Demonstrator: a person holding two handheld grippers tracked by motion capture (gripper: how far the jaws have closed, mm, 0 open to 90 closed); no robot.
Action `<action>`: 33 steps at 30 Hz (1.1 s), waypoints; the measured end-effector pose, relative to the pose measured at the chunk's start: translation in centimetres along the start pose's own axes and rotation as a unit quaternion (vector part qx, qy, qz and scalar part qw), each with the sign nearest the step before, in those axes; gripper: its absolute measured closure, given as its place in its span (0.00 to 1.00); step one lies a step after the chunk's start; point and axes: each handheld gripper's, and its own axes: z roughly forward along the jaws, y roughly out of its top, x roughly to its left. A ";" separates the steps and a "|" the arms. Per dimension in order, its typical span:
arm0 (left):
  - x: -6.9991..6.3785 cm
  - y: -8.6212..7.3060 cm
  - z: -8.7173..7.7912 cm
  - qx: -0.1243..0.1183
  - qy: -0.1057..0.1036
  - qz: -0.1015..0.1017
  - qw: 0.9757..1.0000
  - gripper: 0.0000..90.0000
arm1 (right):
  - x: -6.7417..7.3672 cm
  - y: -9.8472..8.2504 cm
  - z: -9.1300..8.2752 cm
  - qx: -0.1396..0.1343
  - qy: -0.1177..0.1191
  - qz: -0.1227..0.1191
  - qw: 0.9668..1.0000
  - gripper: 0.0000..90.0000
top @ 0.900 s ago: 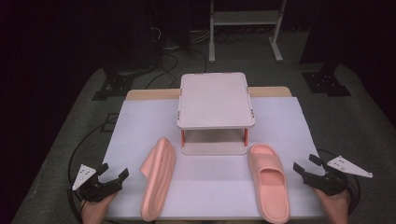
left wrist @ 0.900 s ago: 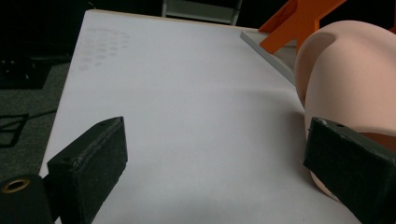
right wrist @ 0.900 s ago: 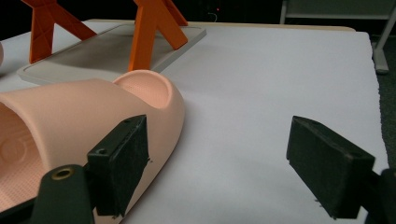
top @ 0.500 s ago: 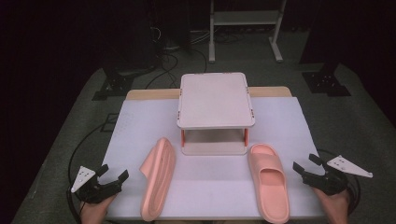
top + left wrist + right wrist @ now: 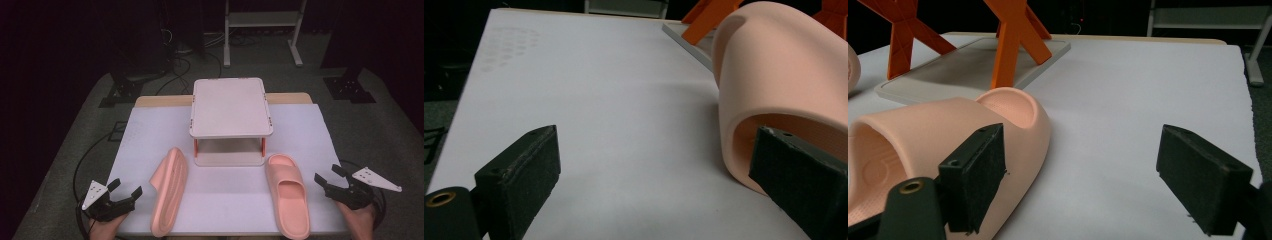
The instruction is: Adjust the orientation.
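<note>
Two pink slippers lie on the white table cover. The left slipper (image 5: 168, 191) rests on its side; the right slipper (image 5: 288, 194) lies flat with its sole down. My left gripper (image 5: 125, 194) is open at the table's front left corner, just left of the left slipper (image 5: 784, 85). Open as well, my right gripper (image 5: 327, 177) sits at the front right, close to the right slipper (image 5: 933, 145). Neither holds anything. Behind the slippers stands a small two-tier rack (image 5: 230, 107) with orange legs (image 5: 1010, 42).
The white cover (image 5: 150, 140) spans the table, with bare room left and right of the rack. Black cables (image 5: 87, 155) trail on the grey floor at the left. A metal shelf frame (image 5: 260, 30) stands far behind the table.
</note>
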 end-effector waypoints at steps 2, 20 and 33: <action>-0.2 0.0 0.1 0.004 0.000 0.007 1.000 0.06 | 0.0 0.0 0.0 -0.002 0.000 -0.001 1.000 0.21; -1.6 0.3 1.6 0.029 -0.039 0.023 0.999 0.14 | 0.5 0.1 0.2 -0.003 0.009 -0.003 1.000 0.21; -2.7 0.7 3.1 0.044 -0.064 0.032 0.996 0.26 | 0.7 0.1 0.3 -0.001 0.012 -0.004 1.000 0.21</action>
